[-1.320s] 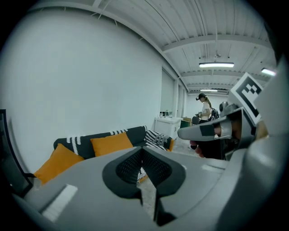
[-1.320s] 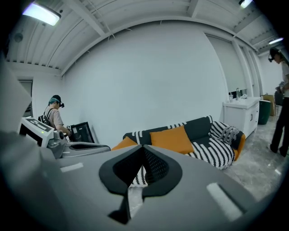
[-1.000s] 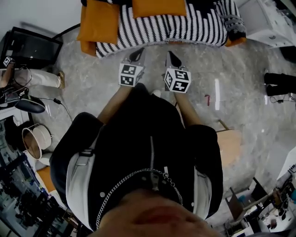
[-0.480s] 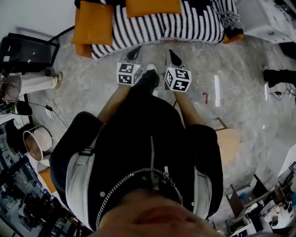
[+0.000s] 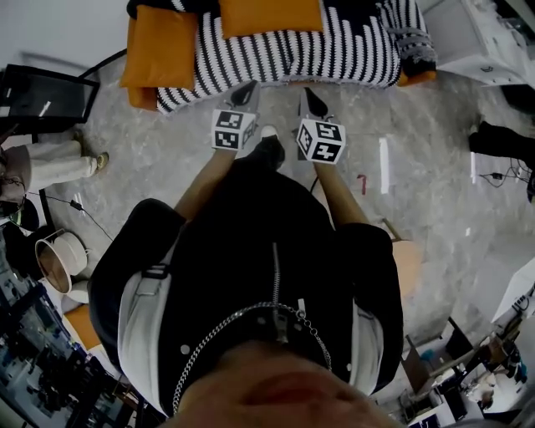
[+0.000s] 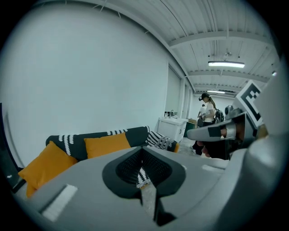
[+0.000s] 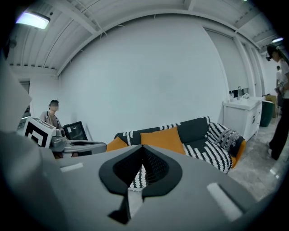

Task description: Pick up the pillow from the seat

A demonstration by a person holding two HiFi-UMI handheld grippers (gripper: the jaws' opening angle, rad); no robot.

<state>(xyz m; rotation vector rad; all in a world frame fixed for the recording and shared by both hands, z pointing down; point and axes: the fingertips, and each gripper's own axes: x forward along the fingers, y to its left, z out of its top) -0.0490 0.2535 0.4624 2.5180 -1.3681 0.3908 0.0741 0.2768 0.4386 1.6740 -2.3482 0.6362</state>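
Now you stand in front of the sofa [image 5: 334, 52] and you hold both tools forward, side by side, over the grey floor [image 5: 435, 125]. Your left hand-held gripper [image 5: 245, 94] has its jaws pressed together, and nothing is between them; its own view shows the two dark pads meeting in one line. Your right hand-held gripper [image 5: 314, 102] is the same, jaws pressed together and empty. In the head view both tips point at the front edge of the sofa, the left one just at this edge and the right one just before it; neither touches a cushion. The sofa is orange and a black-and-white striped throw [image 5: 276, 58] covers its seat. One orange pillow [image 5: 269, 15] leans at the back of the seat, near the middle, and it is apart from both tools. A second orange pillow [image 5: 159, 48] lies at the left end of the sofa, and a striped cushion [image 5: 411, 38] is at the right end. In the right gripper view the middle pillow [image 7: 162, 139] stands just above the closed jaws, against the dark backrest. Near the left end of the sofa a dark monitor [image 5: 50, 92] stands, and beside it a person [image 5: 50, 159] in light trousers.
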